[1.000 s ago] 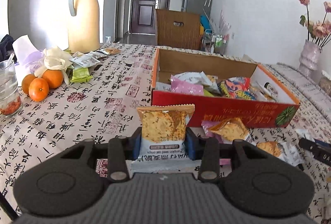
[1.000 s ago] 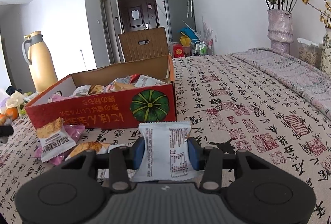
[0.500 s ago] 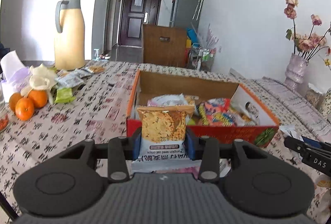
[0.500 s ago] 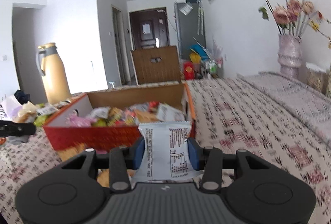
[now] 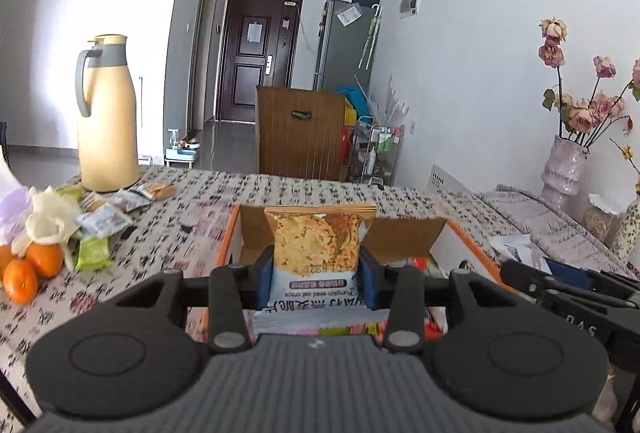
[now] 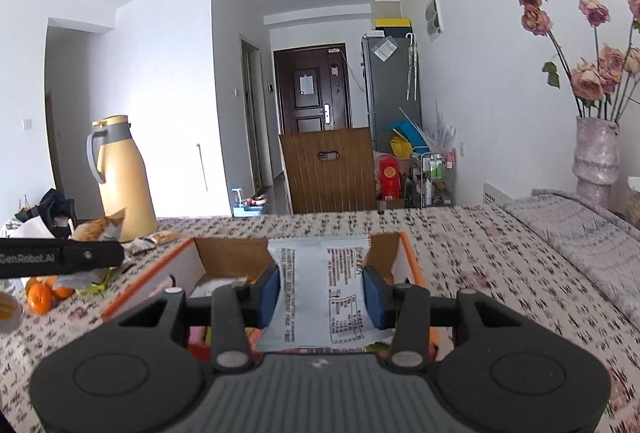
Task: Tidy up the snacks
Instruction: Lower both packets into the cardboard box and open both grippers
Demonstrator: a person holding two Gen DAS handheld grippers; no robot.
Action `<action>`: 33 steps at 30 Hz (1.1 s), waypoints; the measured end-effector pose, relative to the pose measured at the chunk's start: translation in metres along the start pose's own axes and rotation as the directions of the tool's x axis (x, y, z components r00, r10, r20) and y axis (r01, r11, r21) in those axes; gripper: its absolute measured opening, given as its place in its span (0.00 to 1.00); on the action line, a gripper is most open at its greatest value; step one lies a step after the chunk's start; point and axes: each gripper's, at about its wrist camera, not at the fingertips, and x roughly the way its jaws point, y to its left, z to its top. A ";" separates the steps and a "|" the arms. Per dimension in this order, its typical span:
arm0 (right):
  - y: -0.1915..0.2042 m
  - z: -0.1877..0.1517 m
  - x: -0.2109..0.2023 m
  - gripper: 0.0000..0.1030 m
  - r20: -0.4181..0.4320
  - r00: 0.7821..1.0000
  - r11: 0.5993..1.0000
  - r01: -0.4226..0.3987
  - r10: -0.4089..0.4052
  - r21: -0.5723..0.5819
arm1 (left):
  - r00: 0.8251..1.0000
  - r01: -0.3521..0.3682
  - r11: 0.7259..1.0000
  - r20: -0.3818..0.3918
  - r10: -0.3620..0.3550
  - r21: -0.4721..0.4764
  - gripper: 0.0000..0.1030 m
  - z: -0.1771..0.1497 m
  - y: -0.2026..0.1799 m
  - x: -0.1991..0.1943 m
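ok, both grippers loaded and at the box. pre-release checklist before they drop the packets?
1. Left gripper shut on the pumpkin seed crisps packet, pads on both side edges: ok.
2. Right gripper shut on the white packet: ok.
3. Both packets line up with the open snack box in their own views, but true height and overlap: cannot tell.
4. Box open, flaps clear of the opening: ok.
5. Room in the box: snacks show below the fingers, fill level mostly hidden: cannot tell.
6. Gap between grippers: each appears at the edge of the other's view, apart, not touching: ok.
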 end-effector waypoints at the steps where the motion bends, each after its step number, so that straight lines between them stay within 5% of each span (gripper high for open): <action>1: 0.001 0.003 0.005 0.42 0.002 1.000 1.000 -0.002 0.002 -0.001 | 1.000 -0.001 1.000 0.003 0.001 -0.002 0.41 0.003 -0.001 0.004; 11: 0.004 0.020 0.059 0.42 0.000 1.000 1.000 -0.005 0.005 0.014 | 0.999 -0.037 0.998 0.036 0.039 -0.055 0.41 0.025 0.000 0.052; 19: -0.005 -0.003 0.082 0.42 -0.047 0.998 0.999 -0.033 0.035 0.036 | 0.998 -0.042 0.997 -0.040 0.039 -0.064 0.41 0.003 0.014 0.087; 31: -0.002 -0.011 0.085 0.47 -0.072 0.997 1.000 -0.008 0.009 0.016 | 0.999 -0.037 0.998 -0.022 0.036 -0.052 0.41 -0.004 0.013 0.083; 33: -0.002 -0.011 0.085 0.56 -0.074 0.997 1.000 0.004 -0.003 0.020 | 0.999 -0.042 0.998 -0.009 0.042 -0.055 0.62 -0.004 0.012 0.080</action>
